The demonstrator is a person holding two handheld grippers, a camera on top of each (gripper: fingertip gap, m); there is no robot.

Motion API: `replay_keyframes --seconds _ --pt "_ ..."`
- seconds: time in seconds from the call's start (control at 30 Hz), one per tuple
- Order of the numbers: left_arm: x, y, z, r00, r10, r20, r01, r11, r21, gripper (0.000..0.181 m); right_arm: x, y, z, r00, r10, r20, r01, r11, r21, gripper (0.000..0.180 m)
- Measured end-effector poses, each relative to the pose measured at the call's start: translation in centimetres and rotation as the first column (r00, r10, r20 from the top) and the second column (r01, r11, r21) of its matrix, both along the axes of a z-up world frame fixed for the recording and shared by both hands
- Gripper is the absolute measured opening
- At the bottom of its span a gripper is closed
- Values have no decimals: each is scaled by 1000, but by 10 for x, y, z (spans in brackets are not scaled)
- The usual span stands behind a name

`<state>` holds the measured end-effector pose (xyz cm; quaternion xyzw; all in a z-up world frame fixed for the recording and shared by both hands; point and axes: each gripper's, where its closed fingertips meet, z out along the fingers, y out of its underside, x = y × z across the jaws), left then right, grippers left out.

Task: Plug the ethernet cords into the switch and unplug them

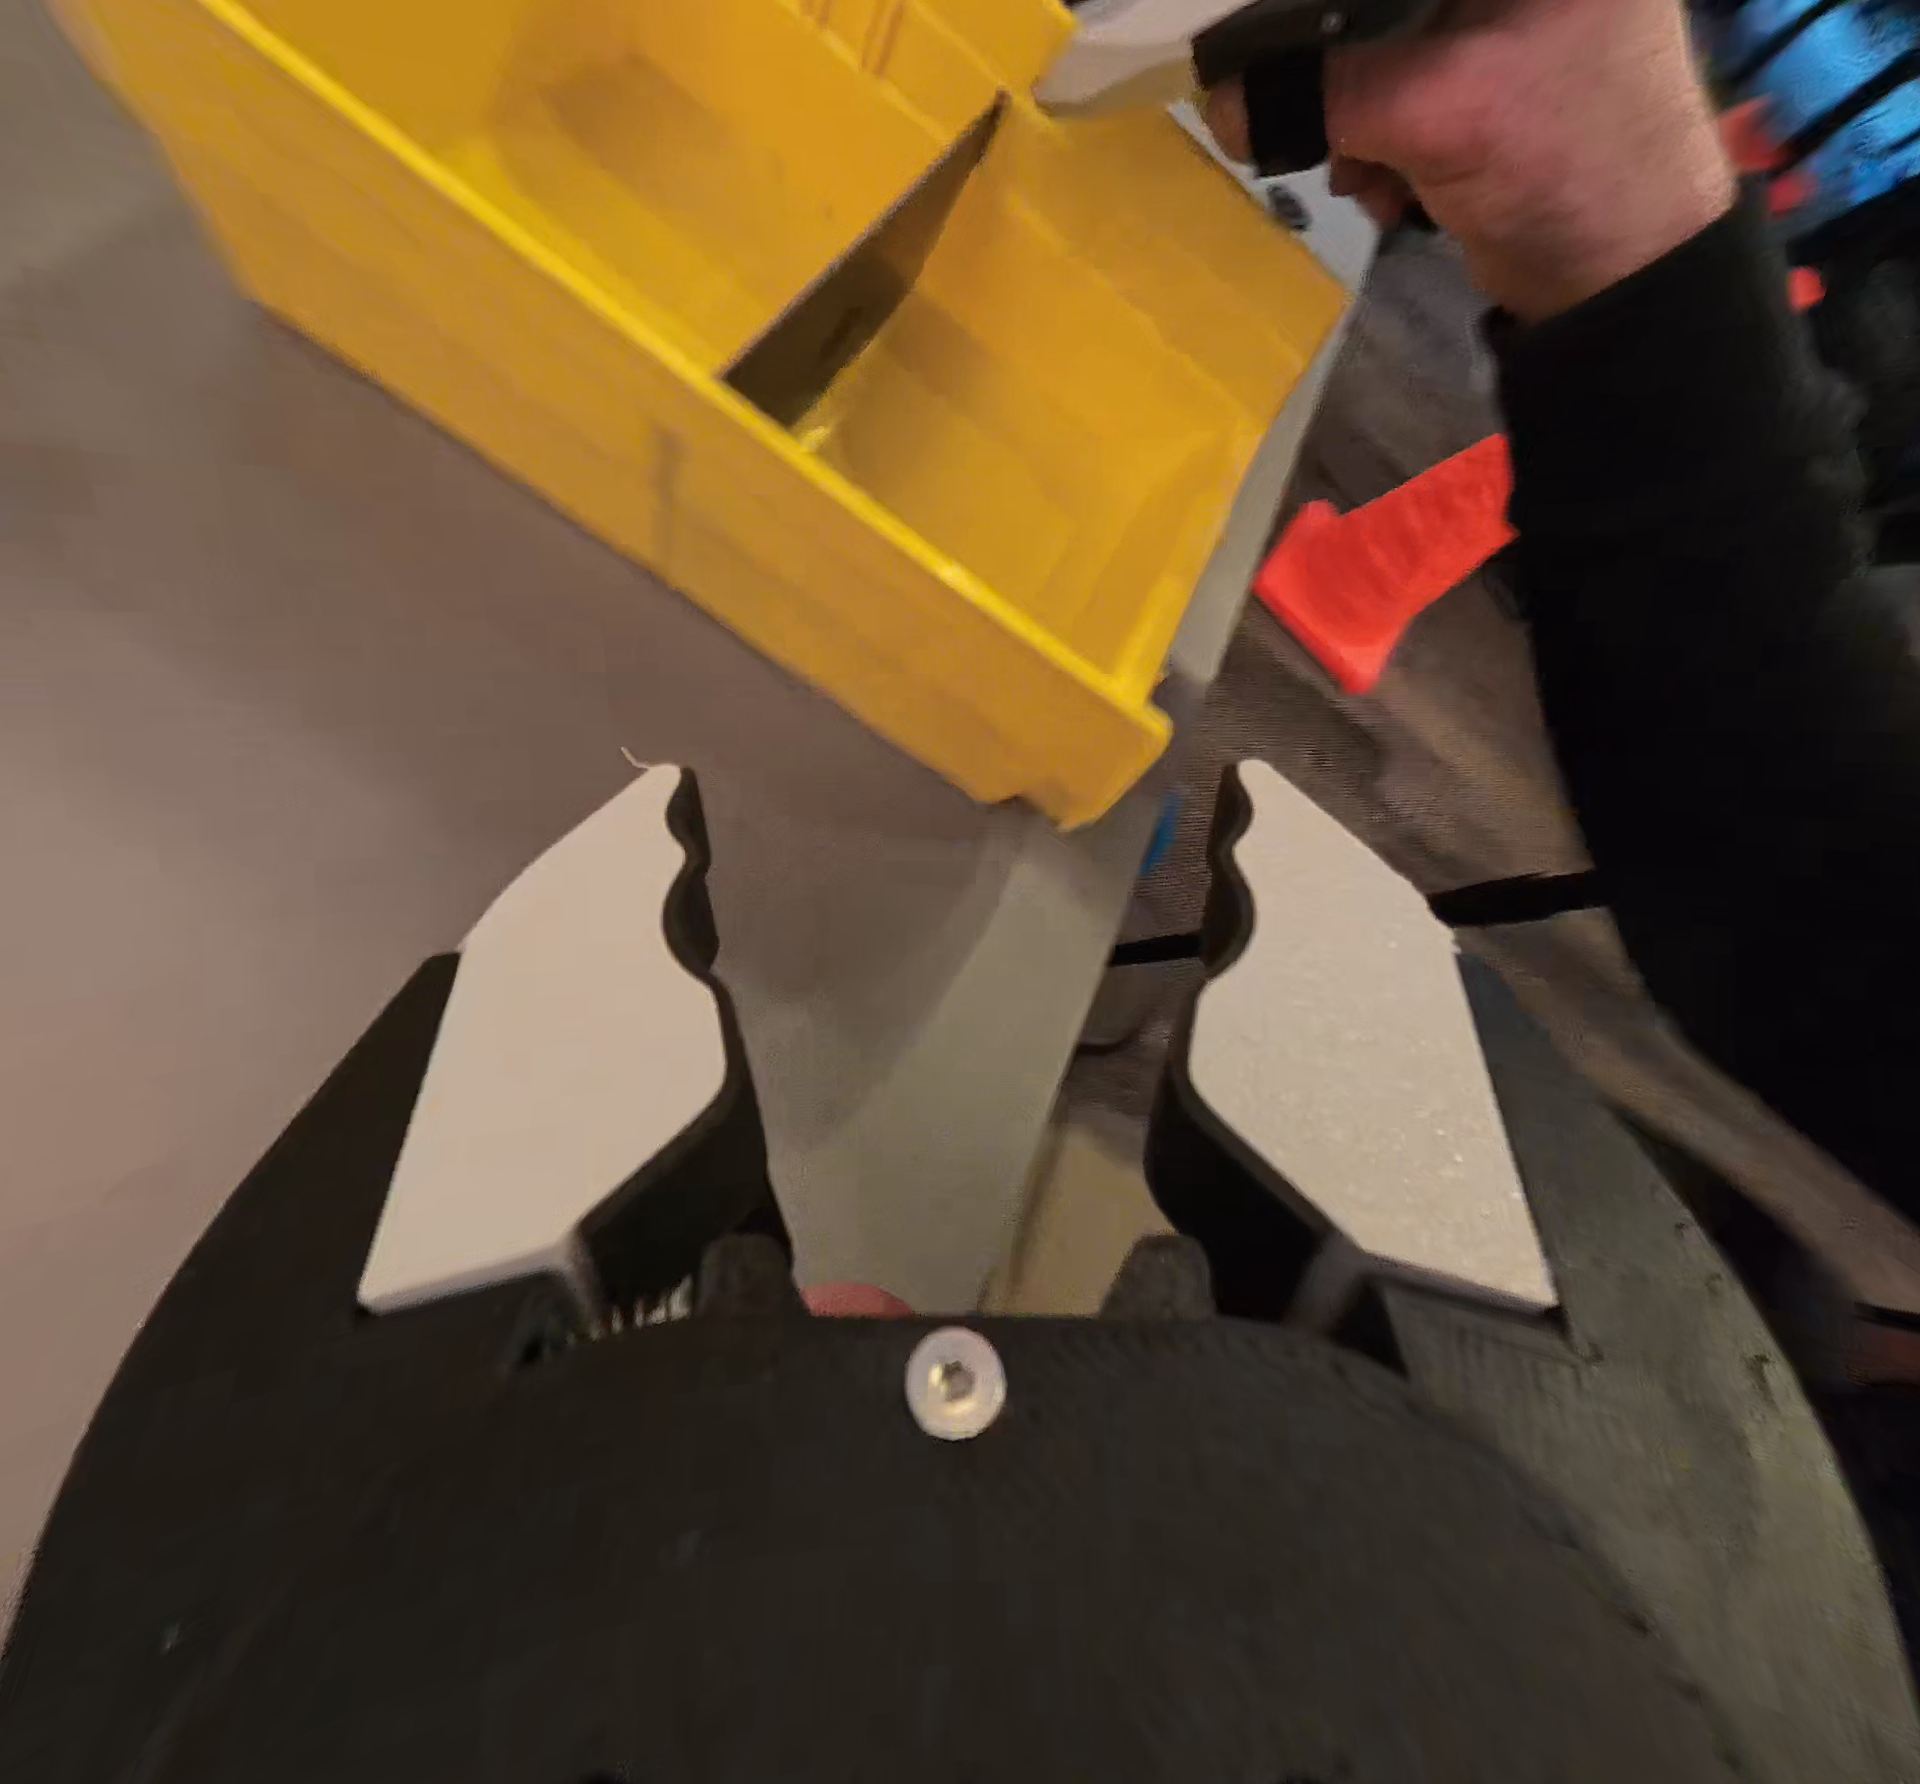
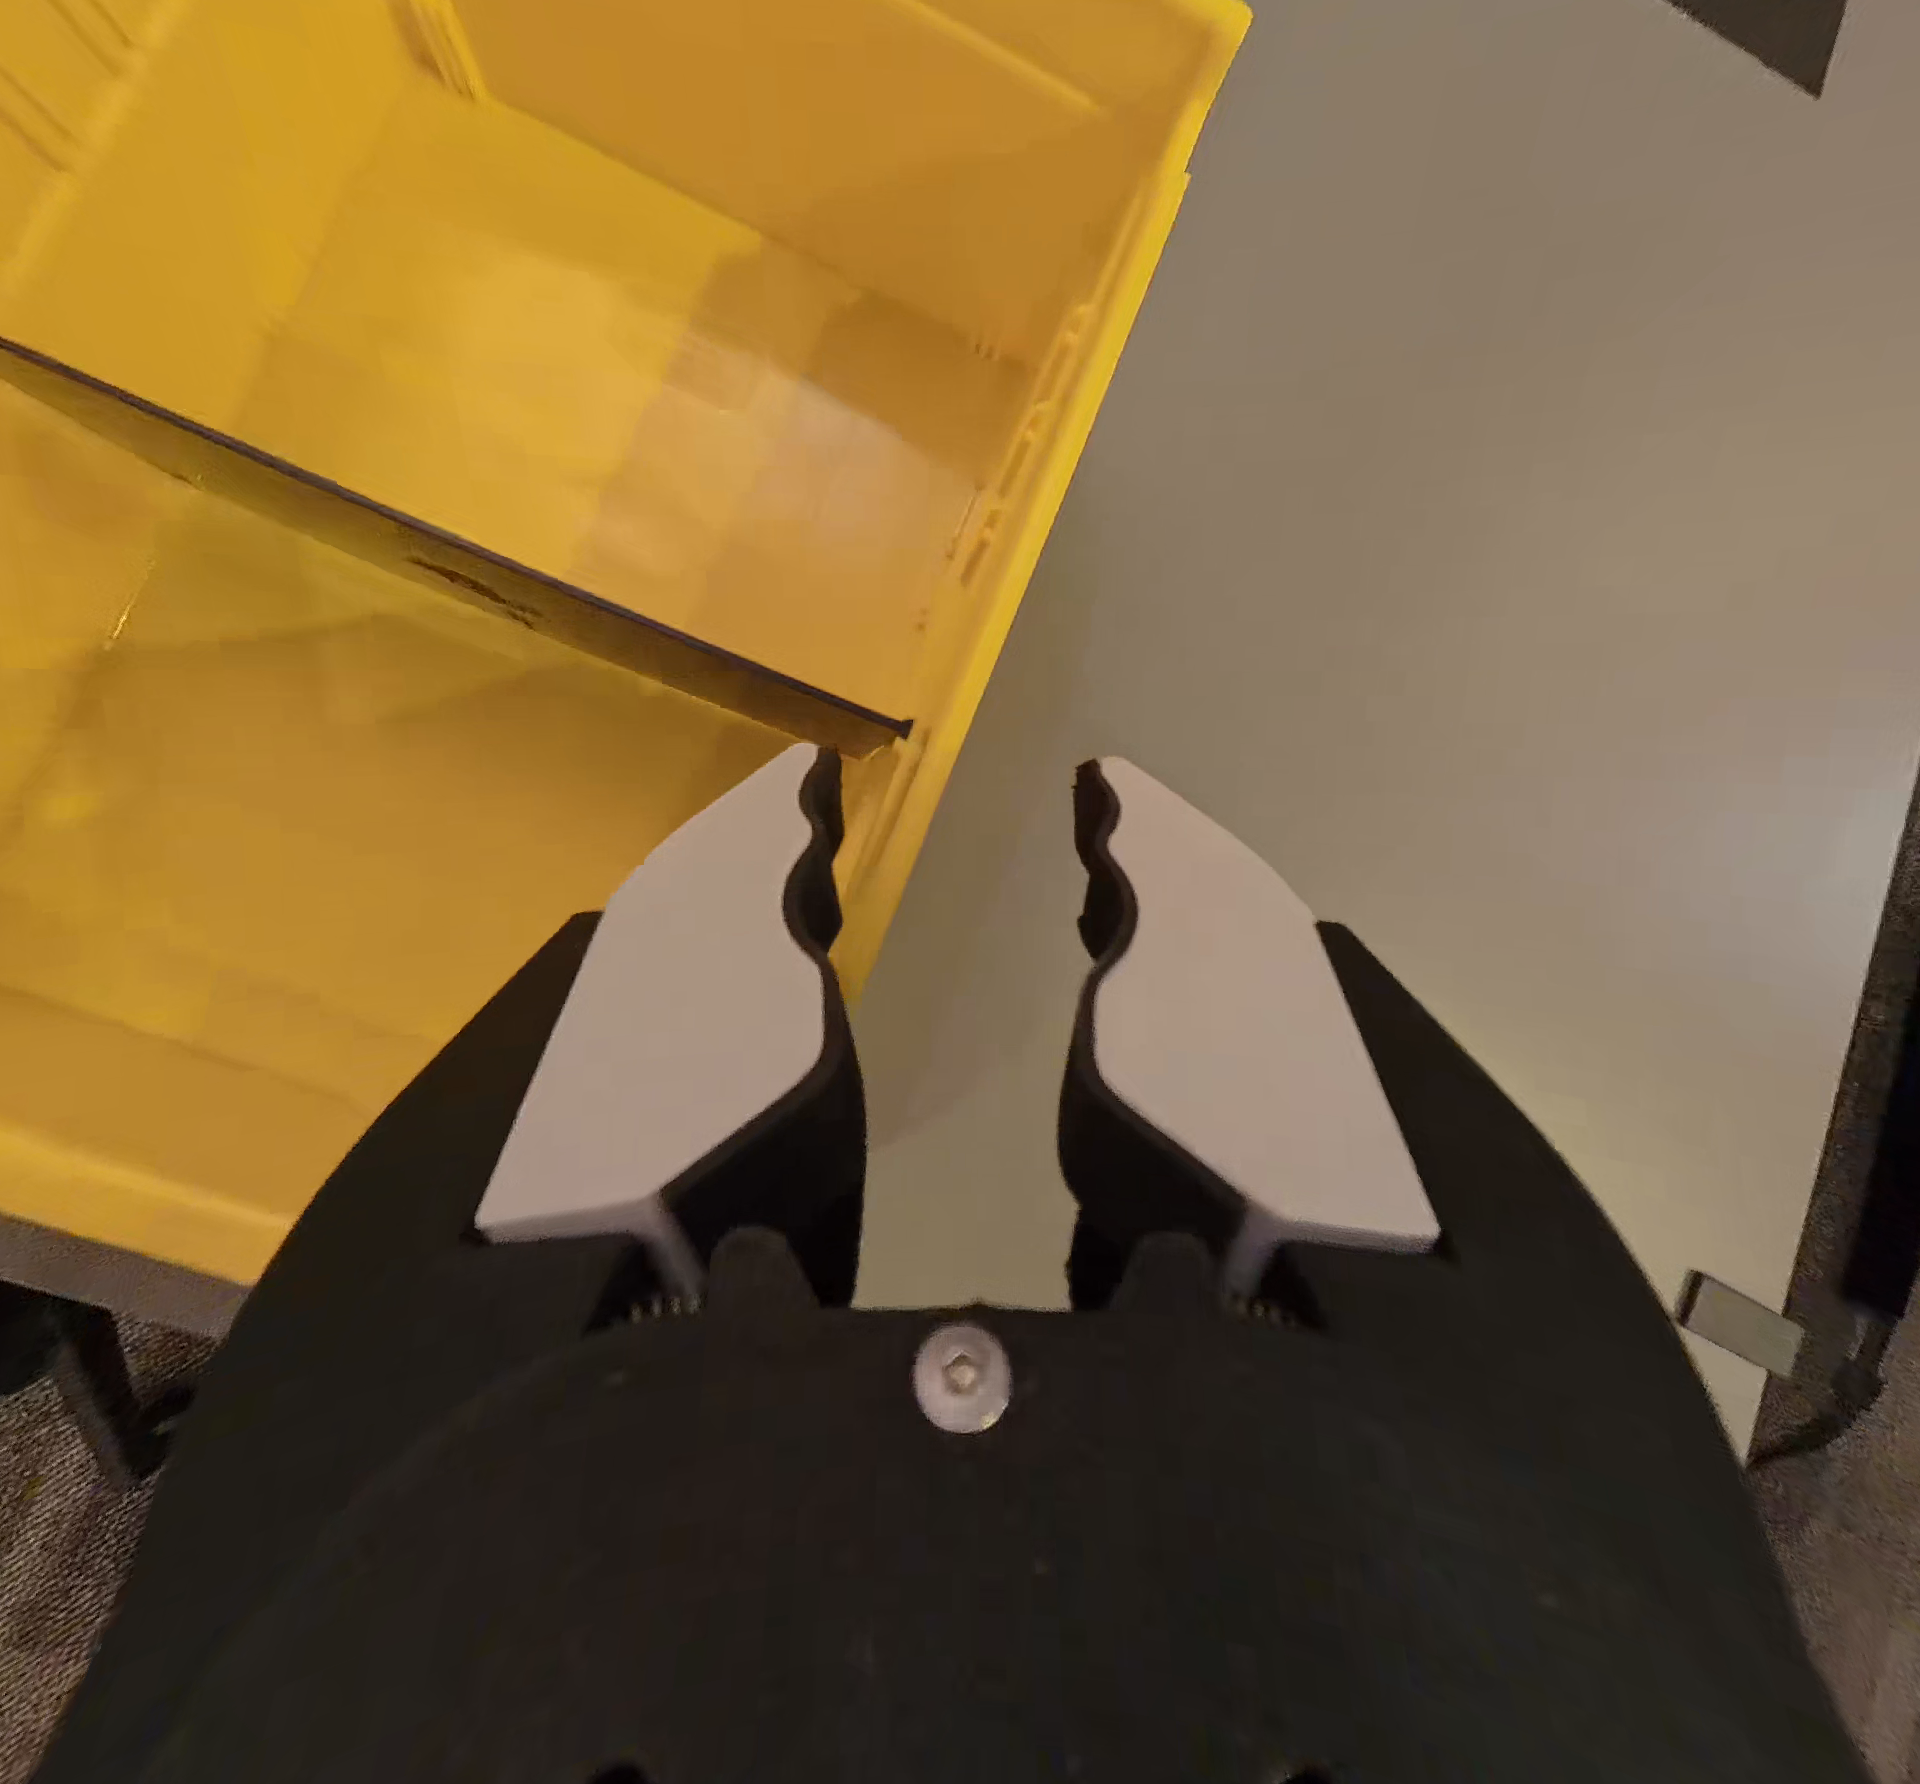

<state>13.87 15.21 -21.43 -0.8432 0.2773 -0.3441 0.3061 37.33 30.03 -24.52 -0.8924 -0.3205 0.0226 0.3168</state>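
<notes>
A yellow bin (image 1: 665, 300) sits on the grey surface (image 1: 260, 747), one corner at the surface's edge. In the left wrist view its long axis runs from upper left to lower right, and a dark divider (image 1: 862, 280) crosses it, splitting it into two compartments. Both look empty. No ethernet cords or switch show in either view.

The left gripper (image 1: 961, 789) hangs just short of the bin's near corner, fingers wide apart, holding nothing. The right gripper (image 2: 951, 778) is also spread and empty; its left finger (image 2: 727, 903) lies over the bin's wall near the divider's end, its right finger over bare surface. A hand (image 1: 1507, 103) grips the right gripper. An orange object (image 1: 1382, 560) lies on the floor beyond.
</notes>
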Motion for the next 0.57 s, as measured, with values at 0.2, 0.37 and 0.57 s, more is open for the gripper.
replay_keyframes --seconds 0.2,0.37,0.57 --pt "-226 -2 38 881 368 -297 -321 927 195 89 -3 -24 -5 1000 18 25 -18 1000 -25 58" --pt "-417 -43 1 654 602 -459 -619 774 134 76 3 -36 -21 997 4 72 1 998 -68 54" --pt "-460 -83 -67 643 486 -592 -625 780 -38 70 10 -41 -39 995 -14 96 26 992 -122 29"
